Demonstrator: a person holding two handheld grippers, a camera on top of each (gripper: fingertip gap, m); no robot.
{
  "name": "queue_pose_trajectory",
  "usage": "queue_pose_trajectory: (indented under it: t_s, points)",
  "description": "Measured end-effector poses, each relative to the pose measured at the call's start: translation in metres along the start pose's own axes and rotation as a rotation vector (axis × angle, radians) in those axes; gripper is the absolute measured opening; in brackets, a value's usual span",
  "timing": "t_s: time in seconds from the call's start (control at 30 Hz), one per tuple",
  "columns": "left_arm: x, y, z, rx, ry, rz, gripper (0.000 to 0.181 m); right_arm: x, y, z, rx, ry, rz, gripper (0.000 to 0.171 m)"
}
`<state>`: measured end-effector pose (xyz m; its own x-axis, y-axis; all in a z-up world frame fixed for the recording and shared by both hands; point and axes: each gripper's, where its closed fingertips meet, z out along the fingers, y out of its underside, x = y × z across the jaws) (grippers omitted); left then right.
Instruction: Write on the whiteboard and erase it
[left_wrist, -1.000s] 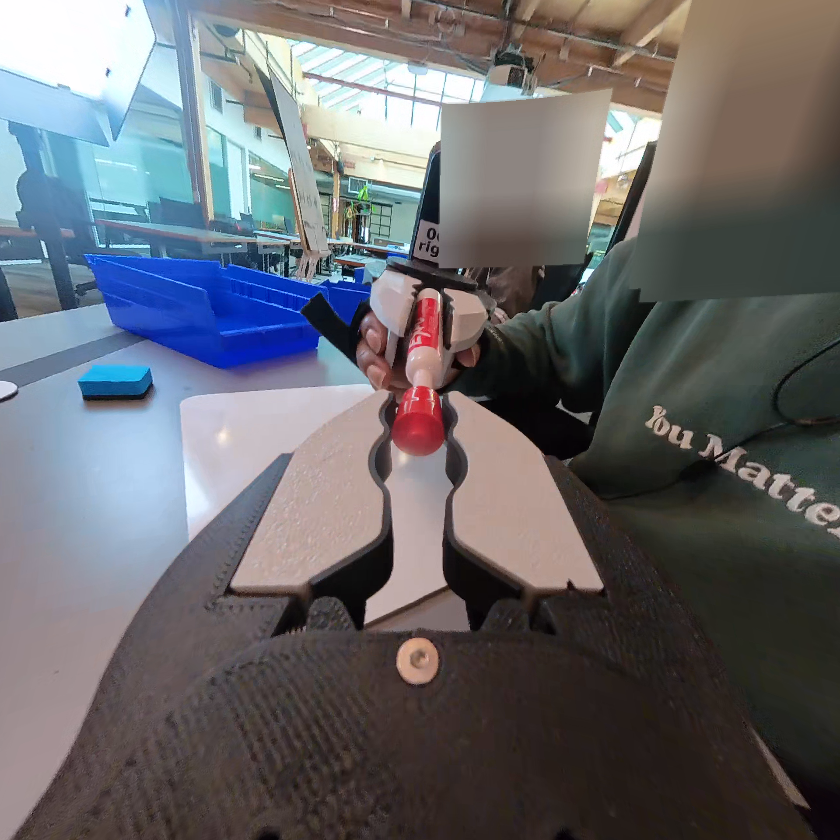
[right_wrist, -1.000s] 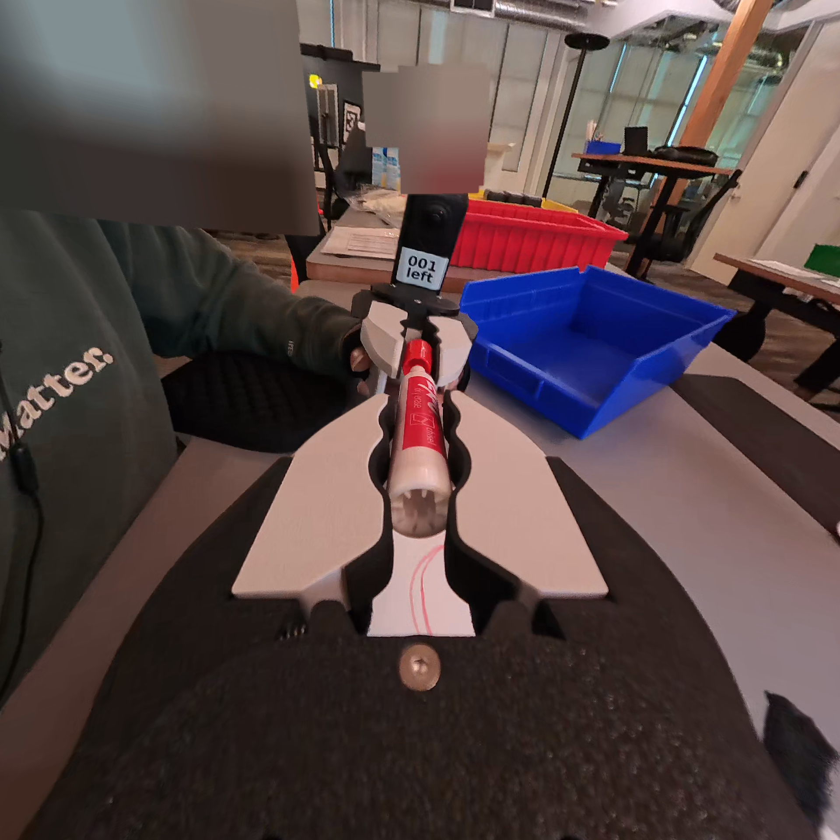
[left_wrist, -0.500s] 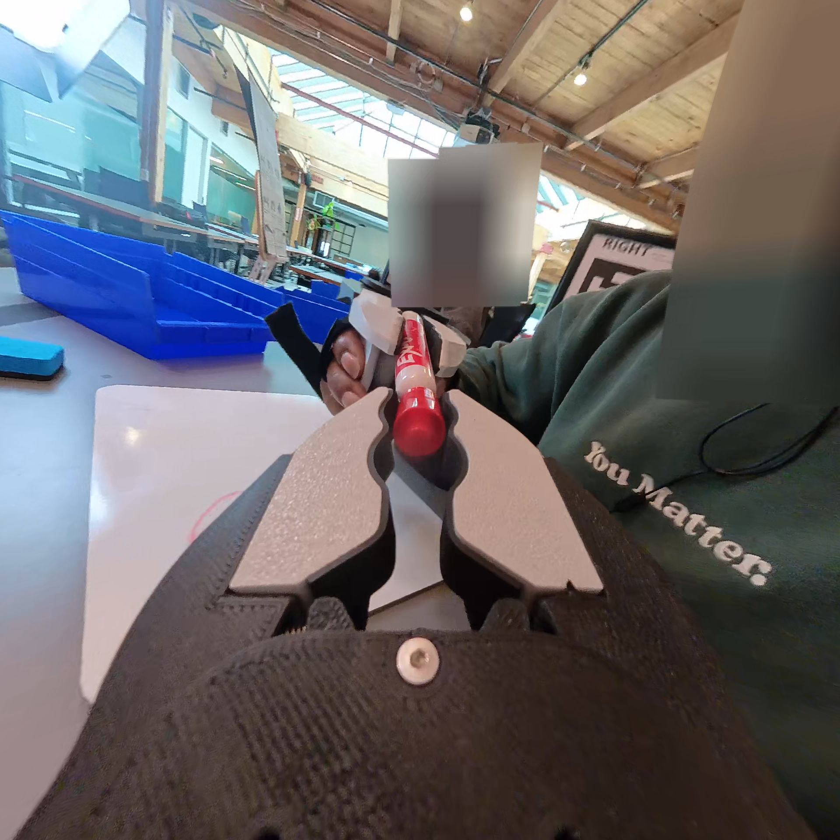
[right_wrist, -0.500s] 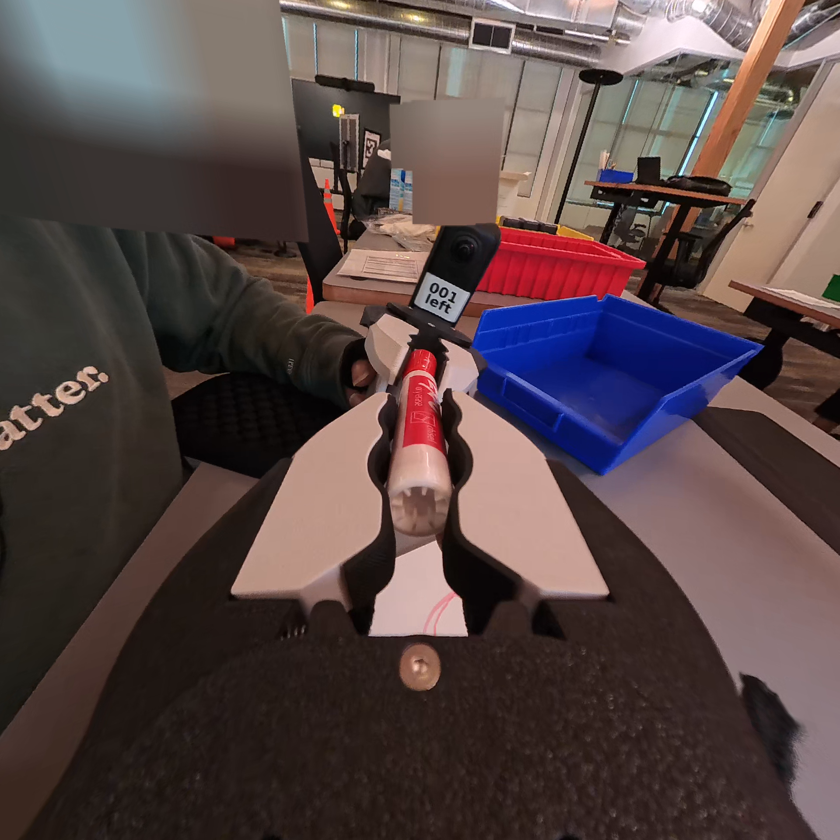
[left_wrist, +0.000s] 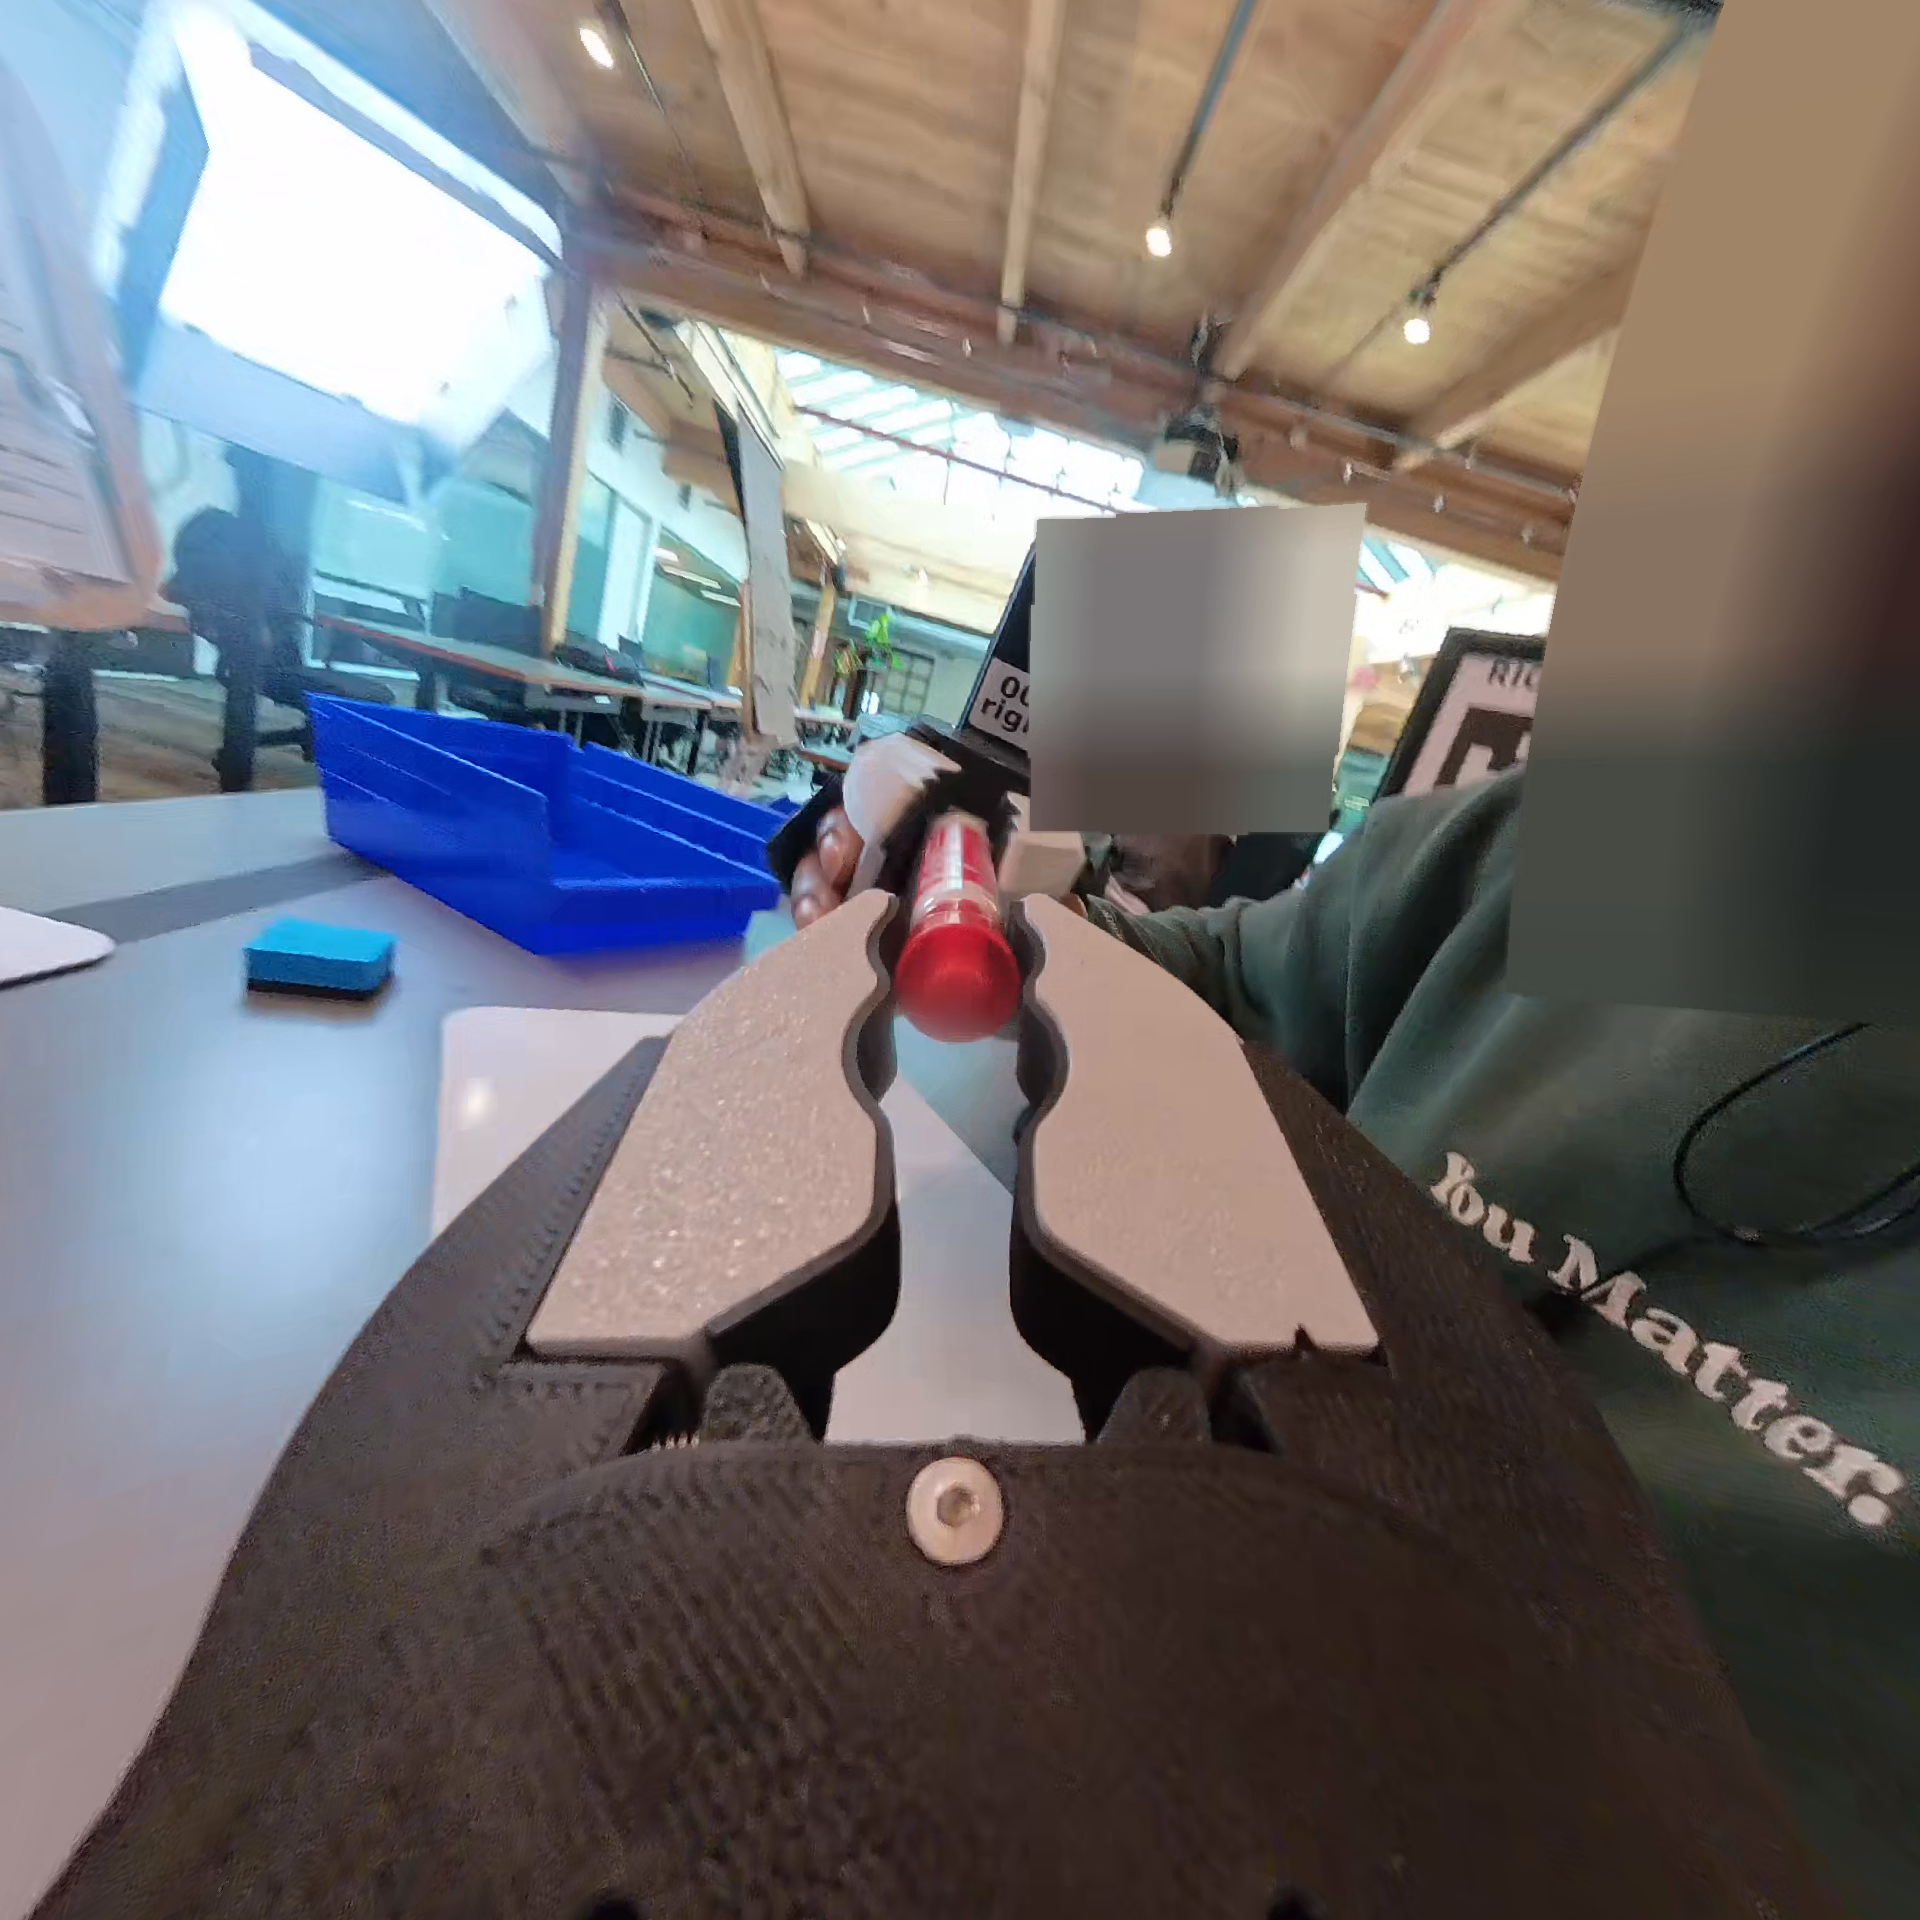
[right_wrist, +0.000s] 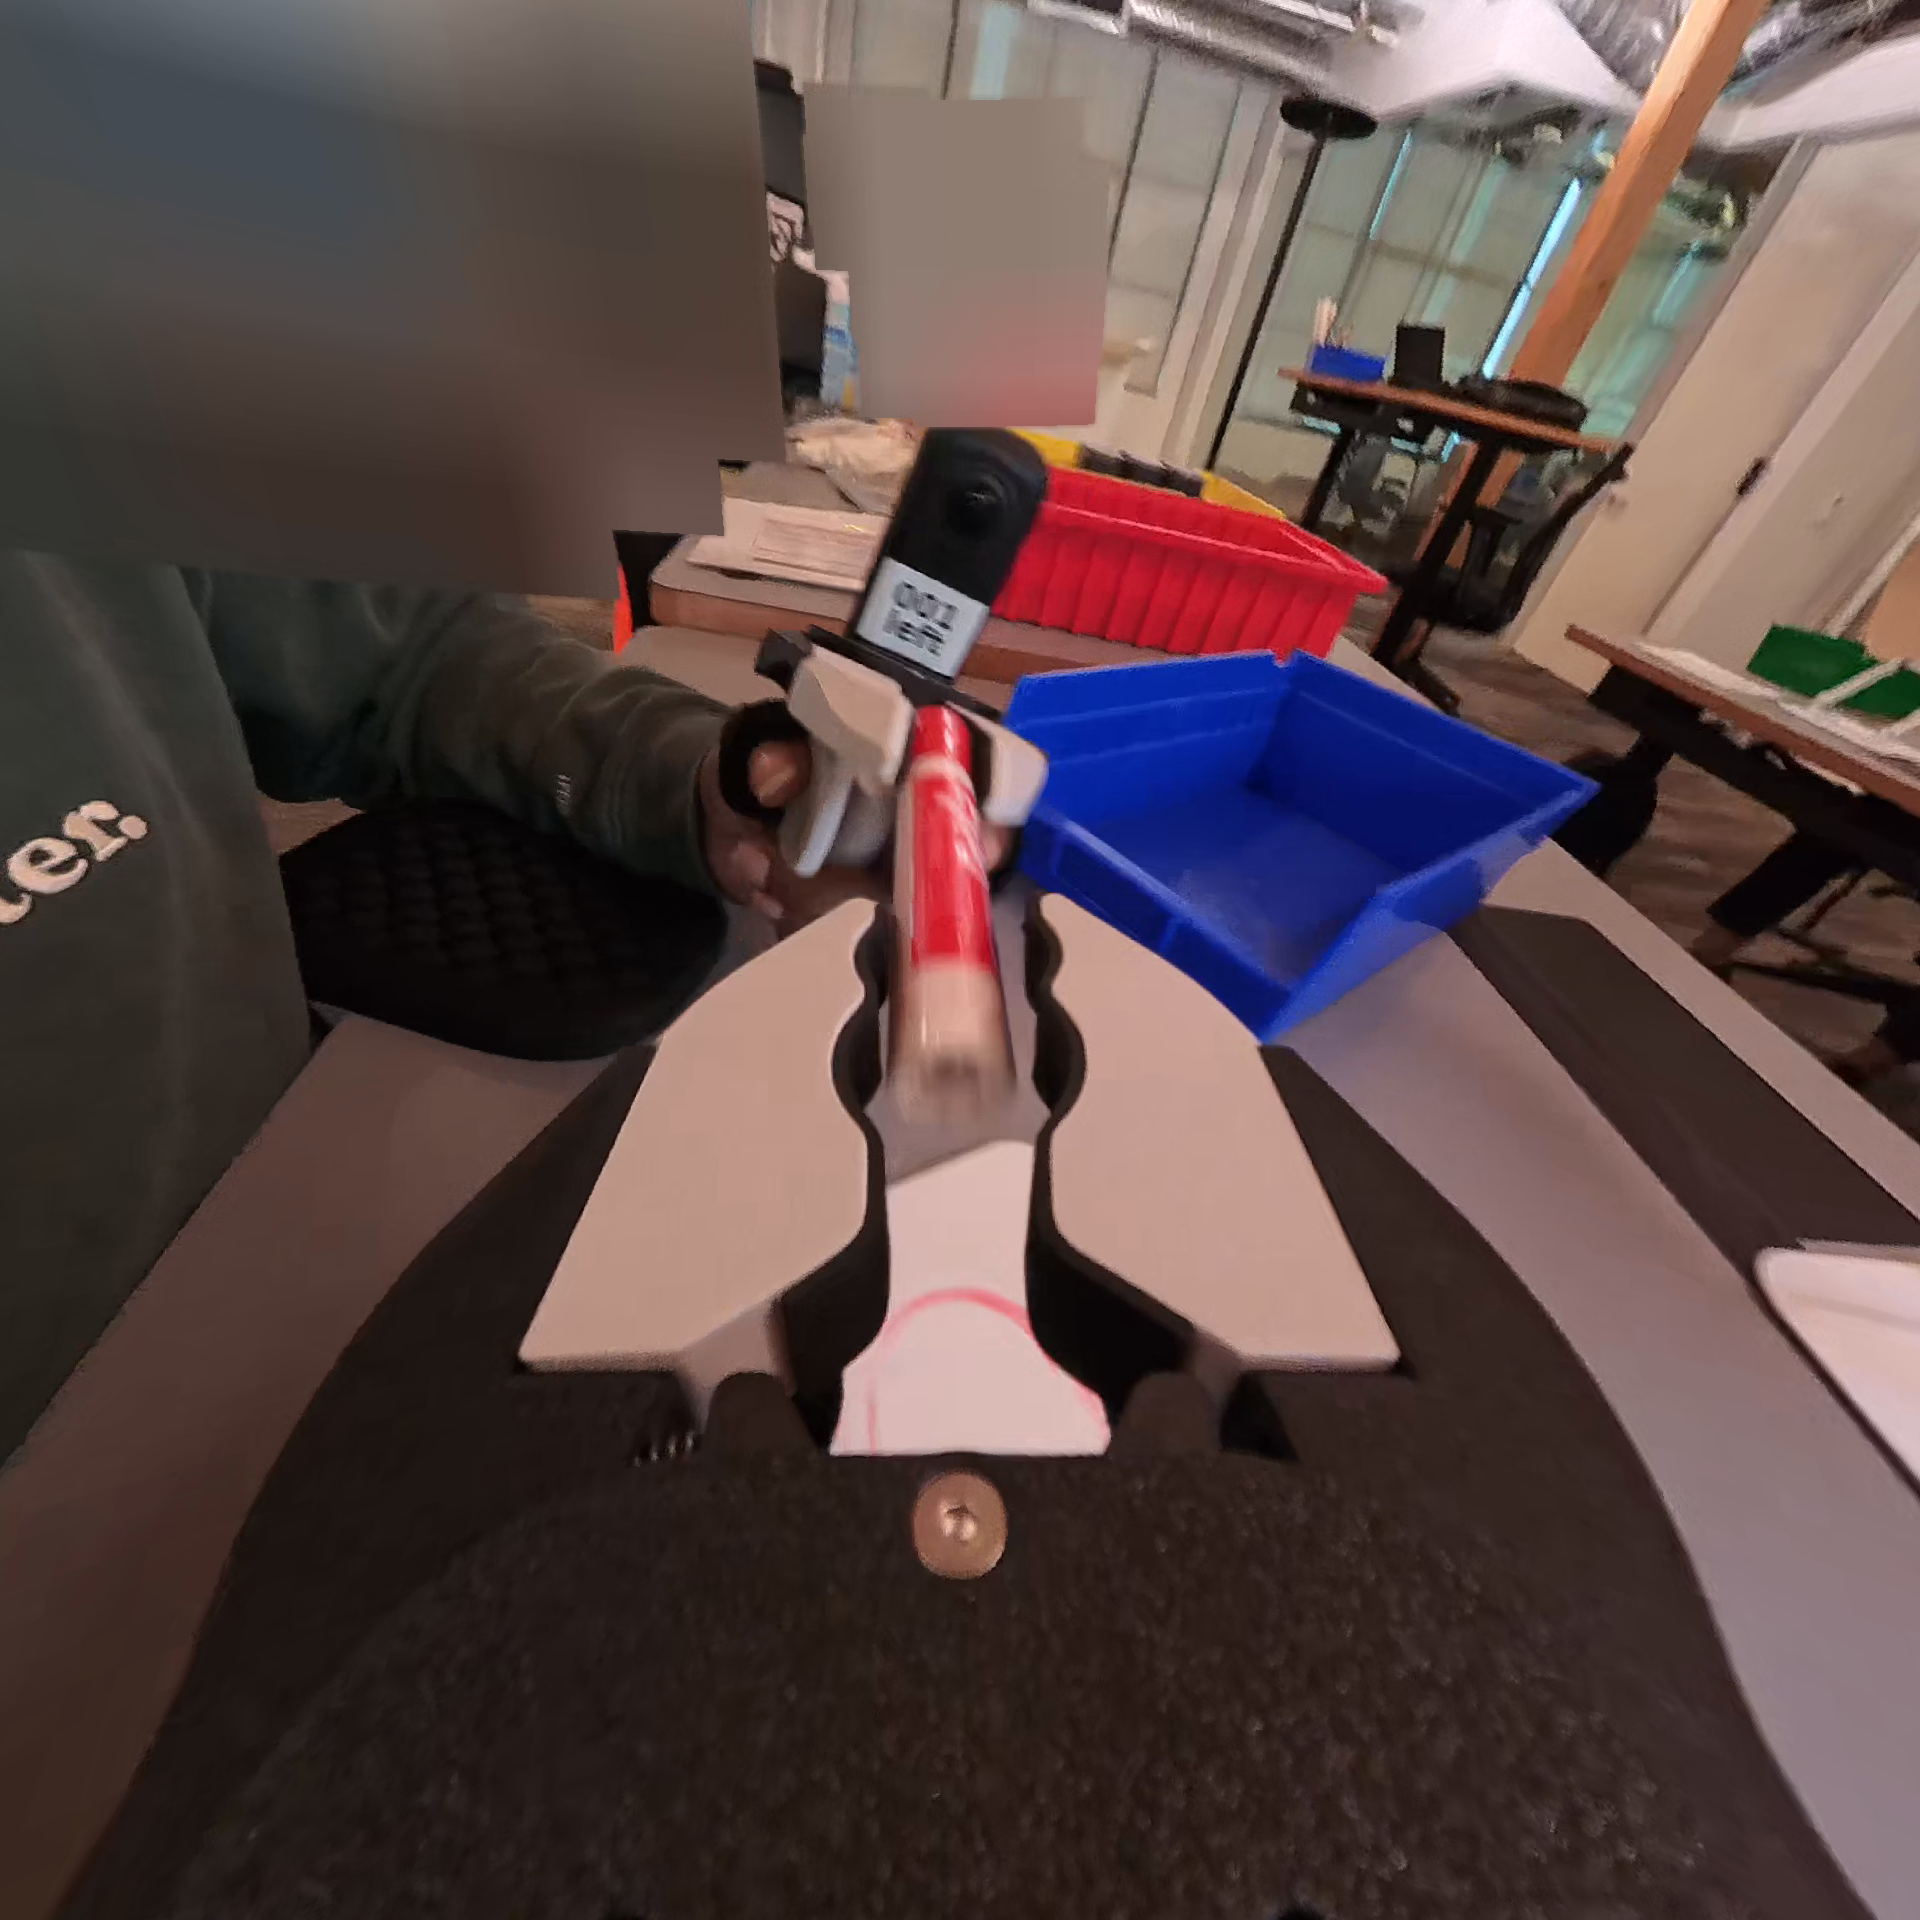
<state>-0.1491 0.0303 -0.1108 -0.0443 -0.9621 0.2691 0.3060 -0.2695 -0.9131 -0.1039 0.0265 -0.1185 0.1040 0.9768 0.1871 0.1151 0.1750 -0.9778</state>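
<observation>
Fingers (left_wrist: 769, 1091) of the left gripper (left_wrist: 956, 935) pinch the marker's (left_wrist: 956, 935) red cap end, held level above the whiteboard (left_wrist: 520, 1091). Facing it, the right gripper (right_wrist: 951, 935) gapes around the marker's blurred barrel, not touching.

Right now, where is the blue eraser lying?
In the left wrist view, the blue eraser lies flat on the grey table, at the left, between the blue bin and the whiteboard, touching neither.
</observation>
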Motion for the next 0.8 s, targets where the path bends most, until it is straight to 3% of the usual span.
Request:
queue_pose_trajectory:
  t_s: [0.07,0.2,0.27,0.4,0.53,0.7,0.8]
  points:
    - [-0.011,-0.007,-0.014,0.018,-0.042,0.005,0.019,0.034,0.001,-0.025,-0.105,0.019,0.057,0.031]
    - [-0.015,0.005,-0.014,-0.025,-0.046,0.013,0.019,0.154,0.073,-0.103,-0.724,0.228,-0.049,0.046]
    - [-0.015,0.014,-0.011,-0.048,-0.038,0.007,0.019,0.192,0.106,-0.131,-0.961,0.207,-0.006,0.055]
    - [-0.015,0.019,-0.012,-0.062,-0.028,-0.001,0.019,0.235,0.159,-0.16,-1.307,0.091,-0.133,0.055]
    - [-0.018,0.018,-0.015,-0.067,-0.034,0.002,0.019,0.254,0.197,-0.167,-1.438,-0.016,-0.186,0.059]
    - [-0.025,0.026,-0.017,-0.092,-0.033,-0.036,0.019,0.266,0.226,-0.162,-1.47,-0.09,-0.12,0.058]
    - [-0.033,0.028,-0.019,-0.116,-0.068,-0.033,0.019,0.262,0.224,-0.153,-1.424,-0.104,-0.05,0.054]
